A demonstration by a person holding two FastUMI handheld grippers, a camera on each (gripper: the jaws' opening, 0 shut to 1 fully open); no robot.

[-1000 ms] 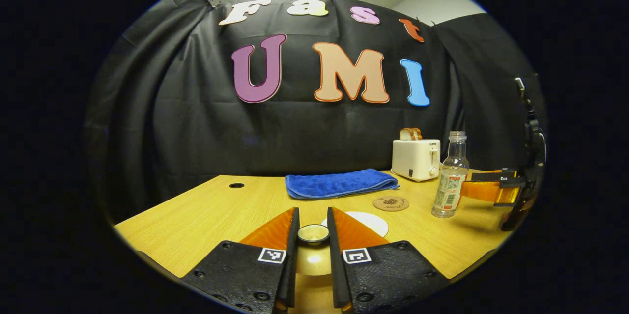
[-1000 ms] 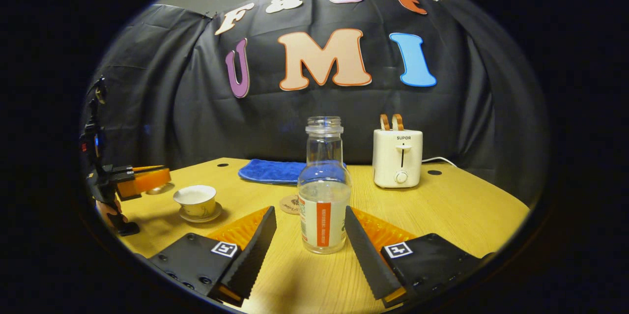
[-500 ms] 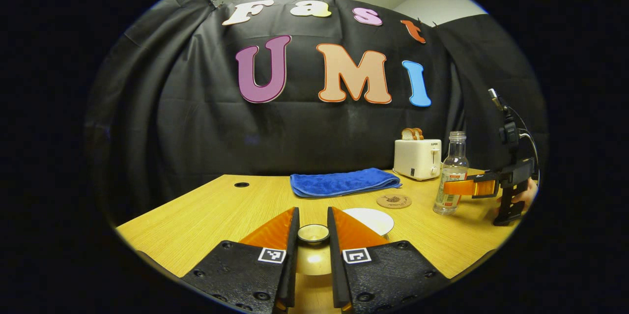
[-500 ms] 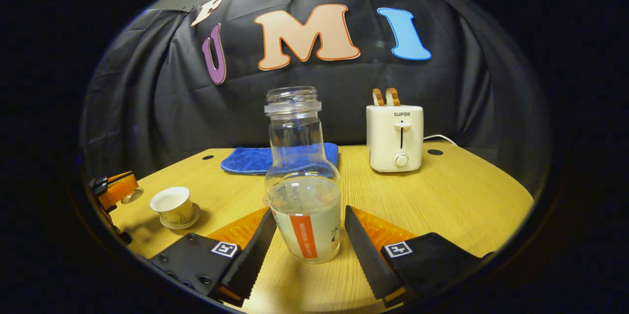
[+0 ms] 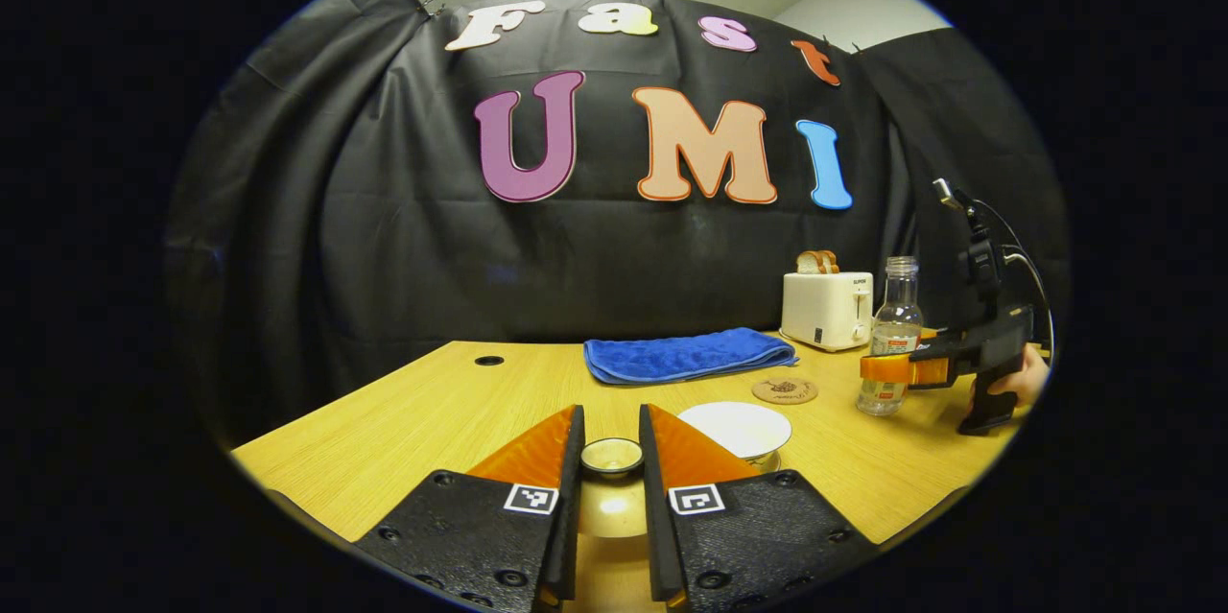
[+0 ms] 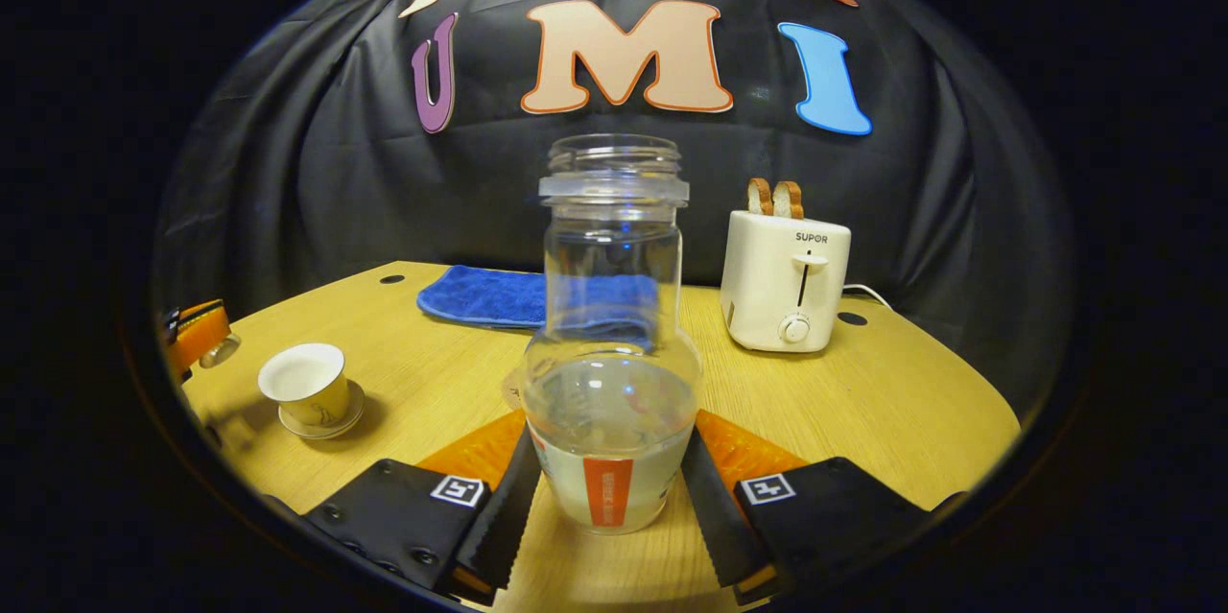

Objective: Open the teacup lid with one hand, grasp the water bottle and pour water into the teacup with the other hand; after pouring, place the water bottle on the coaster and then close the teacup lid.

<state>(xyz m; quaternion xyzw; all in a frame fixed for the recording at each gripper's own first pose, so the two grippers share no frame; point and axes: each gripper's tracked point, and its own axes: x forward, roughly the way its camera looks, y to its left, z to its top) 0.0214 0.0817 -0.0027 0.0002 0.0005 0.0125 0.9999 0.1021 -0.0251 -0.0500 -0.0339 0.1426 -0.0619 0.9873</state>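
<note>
Teacup lid, small round, pale glazed with a ringed knob [image 5: 611, 457]: pinched by its knob between the two fingers of my left gripper [image 5: 611, 459], jaws closed on it and held off the cup. Teacup, white porcelain on a matching saucer [image 6: 307, 388]: uncovered, standing on the light wooden table [image 6: 863, 402] just beyond my left fingers. Water bottle, clear plastic, uncapped, partly filled, white label with an orange stripe [image 6: 611, 383]: upright on the table between the fingers of my right gripper [image 6: 609, 498], both pressing its lower sides. Coaster, round, brown cork [image 5: 784, 390]: flat on the table between teacup and bottle, bare. Cloth, blue, folded [image 5: 686, 355]: toward the back of the table. Toaster, cream, two slices of bread standing in its slots [image 6: 784, 279]: back right, near the black cloth wall.
</note>
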